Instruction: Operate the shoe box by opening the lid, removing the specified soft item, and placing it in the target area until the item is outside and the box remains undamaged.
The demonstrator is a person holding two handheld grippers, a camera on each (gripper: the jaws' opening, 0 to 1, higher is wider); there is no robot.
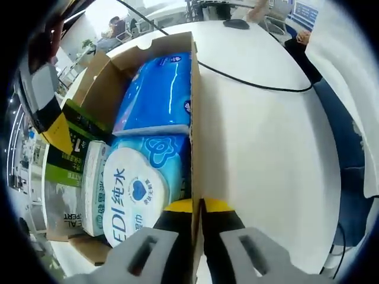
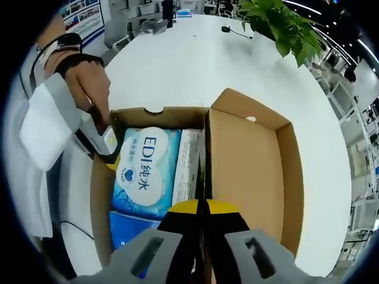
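Observation:
The cardboard shoe box (image 1: pixel 193 89) stands open on the white table, its lid (image 2: pixel 246 171) folded out flat beside it. Inside lie a blue soft tissue pack (image 1: pixel 157 94), a wet-wipes pack (image 1: pixel 139 189) with a round white label, and a green carton (image 1: pixel 74 148). My left gripper (image 1: pixel 197 208) is shut on the box's near side wall. My right gripper (image 2: pixel 201 208) is shut on the wall where the lid joins. In the right gripper view the wipes pack (image 2: pixel 145 171) lies above the tissue pack (image 2: pixel 127 228), and the left gripper (image 2: pixel 111 155) bites the far wall. The right gripper (image 1: pixel 61 135) shows across the box.
A black cable (image 1: pixel 254 86) runs over the white table (image 1: pixel 266 154) towards a mouse (image 1: pixel 237 23). A potted plant (image 2: pixel 284 26) stands at the table's far side. A person's hand and white sleeve (image 2: pixel 47 127) hold the left gripper. Chairs and desks lie beyond.

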